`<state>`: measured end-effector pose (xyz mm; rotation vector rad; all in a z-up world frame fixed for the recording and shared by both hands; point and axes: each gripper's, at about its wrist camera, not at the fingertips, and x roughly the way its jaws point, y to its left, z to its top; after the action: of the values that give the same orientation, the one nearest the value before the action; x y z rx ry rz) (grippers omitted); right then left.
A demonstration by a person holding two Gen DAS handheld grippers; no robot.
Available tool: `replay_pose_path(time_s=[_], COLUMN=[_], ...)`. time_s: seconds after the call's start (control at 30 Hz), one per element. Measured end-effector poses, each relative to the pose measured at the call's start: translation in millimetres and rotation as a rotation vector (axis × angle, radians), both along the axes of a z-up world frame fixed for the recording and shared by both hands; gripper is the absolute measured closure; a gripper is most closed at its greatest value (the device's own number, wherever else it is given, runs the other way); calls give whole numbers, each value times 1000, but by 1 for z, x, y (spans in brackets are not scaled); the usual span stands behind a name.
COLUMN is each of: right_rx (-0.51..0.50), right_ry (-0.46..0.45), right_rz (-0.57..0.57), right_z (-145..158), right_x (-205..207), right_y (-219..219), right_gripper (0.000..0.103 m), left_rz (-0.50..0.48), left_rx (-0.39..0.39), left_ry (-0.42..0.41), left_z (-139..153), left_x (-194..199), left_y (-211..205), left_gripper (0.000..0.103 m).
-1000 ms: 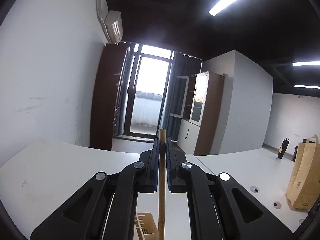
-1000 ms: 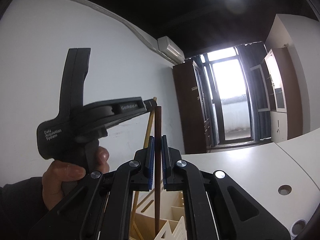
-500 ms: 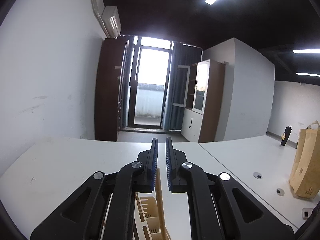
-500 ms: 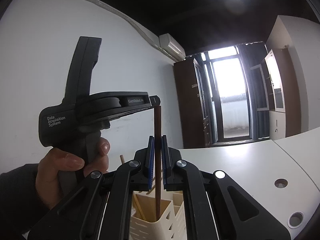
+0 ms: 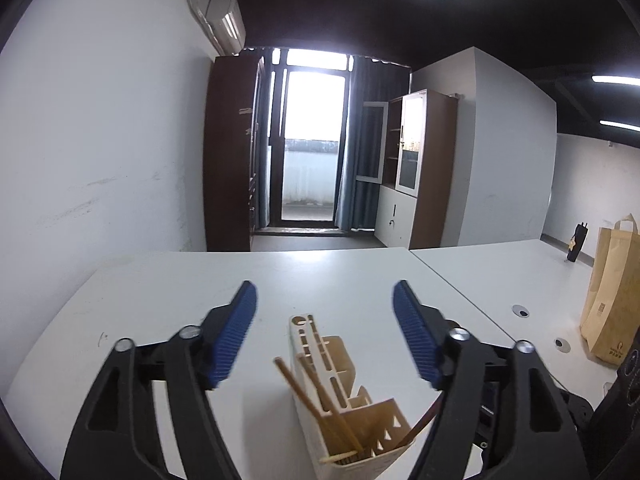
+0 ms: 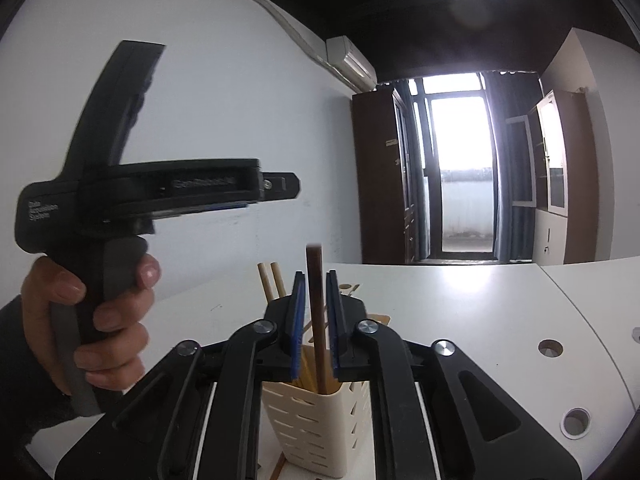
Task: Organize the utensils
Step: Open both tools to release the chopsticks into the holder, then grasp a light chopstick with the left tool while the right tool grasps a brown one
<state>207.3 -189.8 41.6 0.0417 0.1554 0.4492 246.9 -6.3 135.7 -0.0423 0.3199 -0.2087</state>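
1. "Data Acquisition System", blurred white lettering, stands on the rear housing of the left gripper (image 6: 280,188), at nine o'clock in the right wrist view.
2. A raised word on its side bar is too smeared to read.
3. The paper bag (image 5: 612,292), at three o'clock in the left wrist view, carries illegible print.

A utensil holder (image 5: 352,412) stands on the table (image 5: 168,312), near its front edge. Two light chopsticks (image 5: 316,404) lean left in the holder's near compartment; a dark chopstick (image 6: 318,320) stands upright in it, between the right gripper (image 6: 316,316) fingers. A paper bag (image 5: 612,292) stands far right on the table.
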Motion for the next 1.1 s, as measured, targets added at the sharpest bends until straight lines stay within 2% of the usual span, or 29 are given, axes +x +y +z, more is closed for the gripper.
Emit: replay_pose_path(time_s=[0.07,0.13,0.2,0.3,0.4,0.5,0.67,0.83,0.87,0.9,0.93,0.97,1.0,1.1], right_rx=[17,29,38,35,3,-14,-44,-127,-160,-201,-241,-279,-313,-367], right_ry=[-9,-23,-39,-44,-15,44,184,369,403,442,476,506,529,581], right_rz=[-10,-18,-36,-49,-69,-76,-43,49,57,66,76,80,78,66], right_z=[5,9,14,14,5,-11,-50,-94,-104,-113,-121,-129,-136,-153], right_x=[-3,-8,-17,-34,-47,-49,-38,-9,-6,0,6,12,19,36], right_y=[-1,-5,-9,-15,-15,-14,-3,27,37,46,56,65,73,89], right_gripper=[50,47,35,27,19,19,19,19,26,47,58,75,84,85], left_rz=[40,82,118,149,167,178,110,50,45,36,26,20,15,10], left_rx=[-12,-19,-25,2,31,65,137,247,247,235,223,215,212,212], left_ry=[-3,9,36,114,208,309,503,576,597,617,632,642,641,637], left_z=[4,5,2,-16,-48,-87,-163,-221,-229,-235,-240,-243,-244,-247], left_x=[-14,-28,-41,-54,-60,-57,-38,-18,-12,-8,-4,-2,-2,-1], left_y=[20,42,66,102,135,158,168,162,162,164,166,167,167,172], left_gripper=[12,6,6,6,6,6,6,8,13,17,21,22,22,22])
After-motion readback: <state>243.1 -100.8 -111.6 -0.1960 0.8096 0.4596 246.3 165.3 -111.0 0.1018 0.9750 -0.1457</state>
